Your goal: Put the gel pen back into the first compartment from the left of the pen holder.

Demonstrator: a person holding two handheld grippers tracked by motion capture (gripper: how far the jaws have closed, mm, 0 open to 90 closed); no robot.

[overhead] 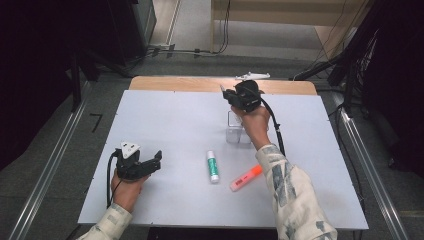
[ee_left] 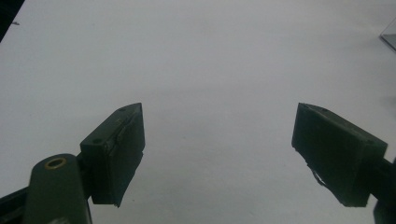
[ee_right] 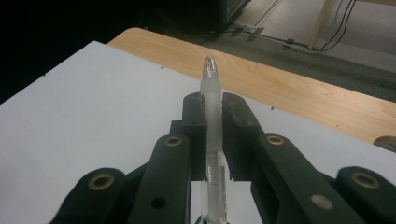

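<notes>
Pen (ee_right: 212,116) pinched tight in the right claw (ee_right: 213,105) above the clear cup (overhead: 238,131), left claw (ee_left: 217,154) spread wide, low over the white surface (overhead: 170,120).

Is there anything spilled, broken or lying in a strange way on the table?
Nothing stands out. The glue stick and orange highlighter lie flat and intact; the clear cup stands upright, nothing spilled.
</notes>
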